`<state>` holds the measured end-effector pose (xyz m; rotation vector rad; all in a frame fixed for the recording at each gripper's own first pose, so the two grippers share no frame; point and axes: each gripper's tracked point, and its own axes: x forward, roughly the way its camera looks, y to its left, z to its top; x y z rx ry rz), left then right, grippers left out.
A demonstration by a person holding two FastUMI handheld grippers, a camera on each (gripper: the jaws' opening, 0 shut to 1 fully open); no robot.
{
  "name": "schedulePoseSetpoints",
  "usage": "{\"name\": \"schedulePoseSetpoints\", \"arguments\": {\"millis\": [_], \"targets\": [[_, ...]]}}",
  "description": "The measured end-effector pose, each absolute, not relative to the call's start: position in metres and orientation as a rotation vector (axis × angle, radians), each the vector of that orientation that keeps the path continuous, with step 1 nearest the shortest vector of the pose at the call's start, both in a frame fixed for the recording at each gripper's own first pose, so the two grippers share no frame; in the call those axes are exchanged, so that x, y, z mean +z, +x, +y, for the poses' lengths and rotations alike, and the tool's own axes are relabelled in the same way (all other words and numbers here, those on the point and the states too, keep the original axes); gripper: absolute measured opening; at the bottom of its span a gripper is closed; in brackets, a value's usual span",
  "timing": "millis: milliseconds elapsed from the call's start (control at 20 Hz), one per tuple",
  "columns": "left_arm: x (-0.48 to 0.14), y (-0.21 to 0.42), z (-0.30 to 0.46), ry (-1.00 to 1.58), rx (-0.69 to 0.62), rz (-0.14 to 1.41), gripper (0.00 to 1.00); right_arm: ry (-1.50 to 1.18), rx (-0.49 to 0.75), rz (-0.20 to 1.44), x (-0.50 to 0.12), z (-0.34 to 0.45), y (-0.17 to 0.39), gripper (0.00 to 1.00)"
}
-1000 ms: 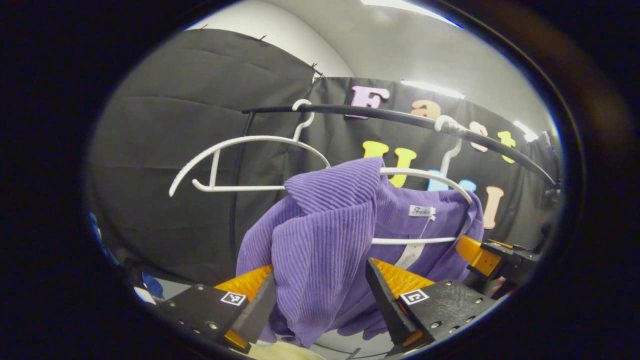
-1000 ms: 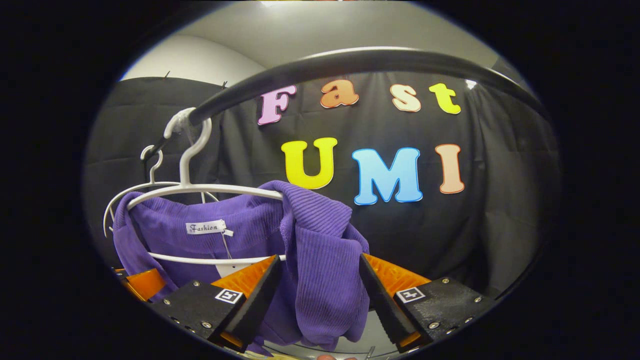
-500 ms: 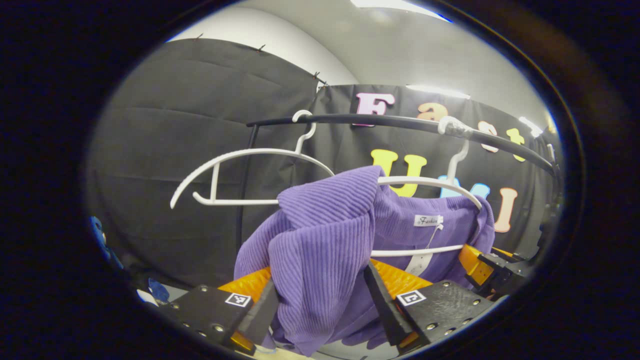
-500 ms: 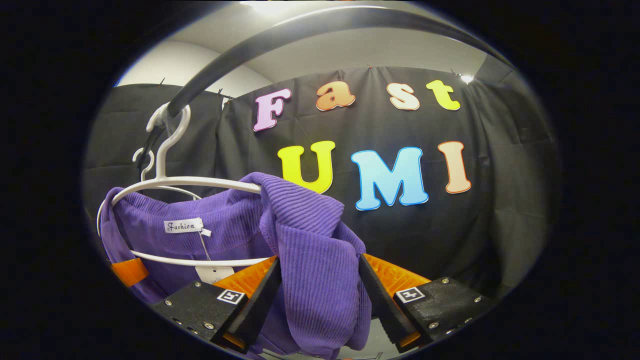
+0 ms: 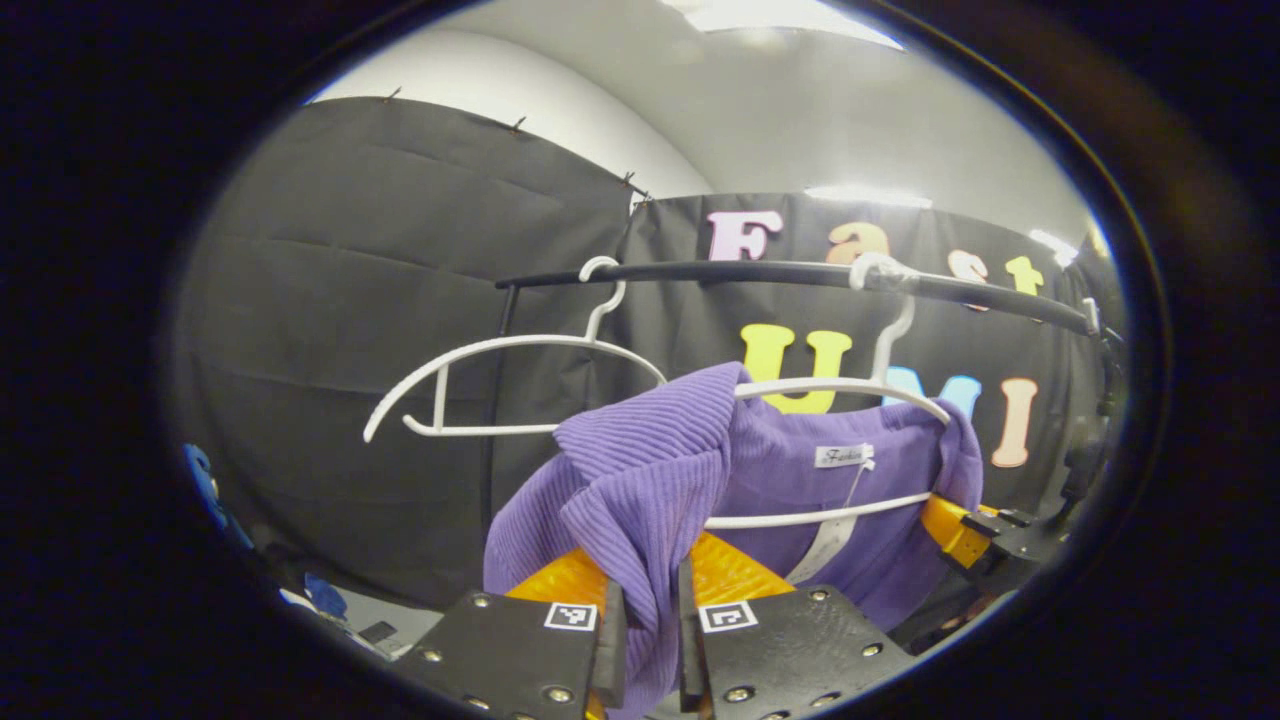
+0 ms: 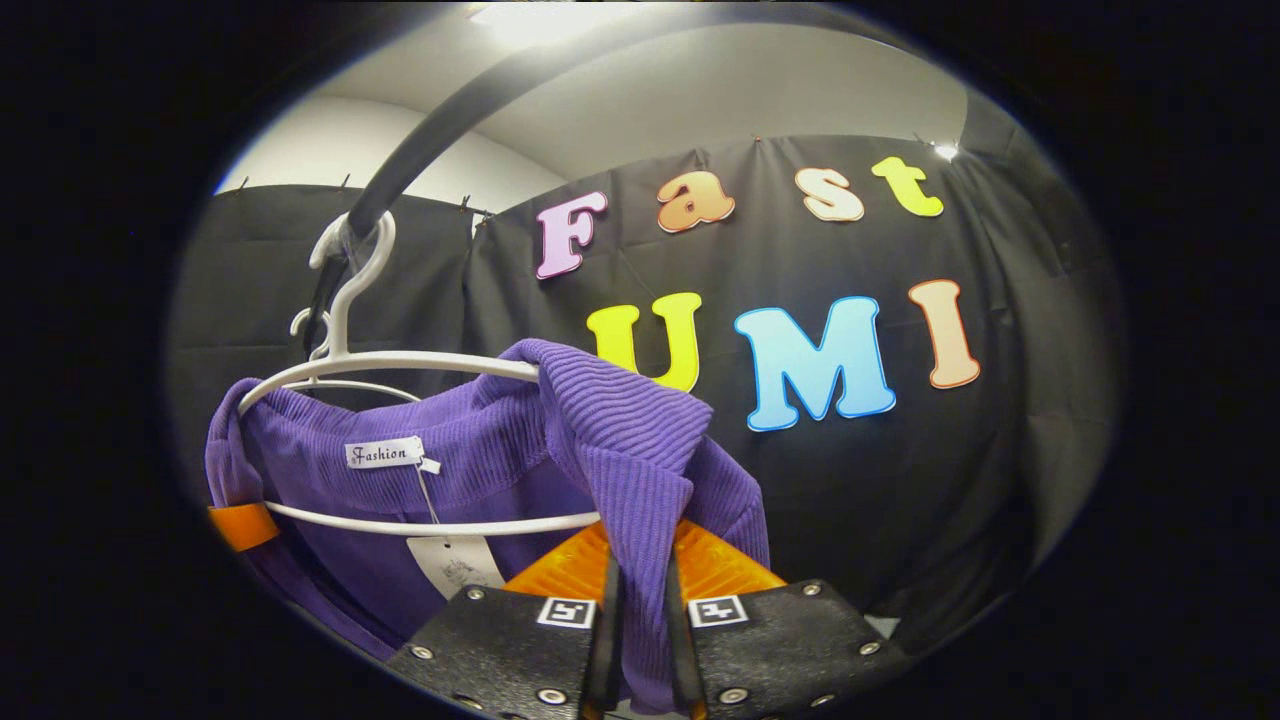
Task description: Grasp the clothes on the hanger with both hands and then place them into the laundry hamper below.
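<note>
In the left gripper view, the left tongs point(image 5: 648, 640) pinched one shoulder of the purple top point(image 5: 800, 480), which hung on a white hanger point(image 5: 840, 390) on the rail point(image 5: 760, 272). In the right gripper view, the right tongs point(image 6: 640, 640) pinched the top's point(image 6: 480, 470) other shoulder.

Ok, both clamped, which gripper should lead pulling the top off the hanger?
Neither clearly: left gripper and right gripper each pinch a shoulder of the purple top, still draped on the white hanger. Lift together.

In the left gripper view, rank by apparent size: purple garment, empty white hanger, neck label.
1. purple garment, though nearness inflates it
2. empty white hanger
3. neck label
</note>
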<state>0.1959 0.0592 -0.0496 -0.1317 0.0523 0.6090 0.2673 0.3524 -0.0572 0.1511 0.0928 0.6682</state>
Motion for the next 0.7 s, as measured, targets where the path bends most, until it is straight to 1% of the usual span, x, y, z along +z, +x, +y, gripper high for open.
{"name": "schedulePoseSetpoints", "arguments": {"millis": [50,100,150,200,250,500,550,600,700], "targets": [[-0.042,0.196,0.064,-0.146,0.606,0.021,0.27,0.161,0.679,0.101,-0.057,0.353,0.264,0.10],[-0.041,0.191,0.057,-0.179,0.571,0.017,0.08,0.162,0.699,0.110,-0.059,0.357,0.262,0.09],[-0.041,0.189,0.057,-0.186,0.565,0.022,0.00,0.152,0.710,0.116,-0.062,0.358,0.262,0.05],[-0.042,0.189,0.057,-0.181,0.543,0.030,0.08,0.146,0.715,0.116,-0.061,0.356,0.262,0.02],[-0.041,0.189,0.058,-0.175,0.530,0.035,0.03,0.143,0.721,0.118,-0.060,0.353,0.261,0.00],[-0.029,0.179,0.061,-0.198,0.488,0.013,0.03,0.142,0.660,0.097,-0.049,0.336,0.261,0.00],[-0.023,0.176,0.062,-0.184,0.476,0.005,0.05,0.139,0.640,0.089,-0.047,0.334,0.262,0.00],[-0.016,0.172,0.062,-0.173,0.462,-0.002,0.03,0.134,0.623,0.087,-0.045,0.331,0.261,0.00],[-0.003,0.163,0.067,-0.150,0.435,-0.021,0.02,0.135,0.586,0.084,-0.043,0.322,0.255,0.00]]}}
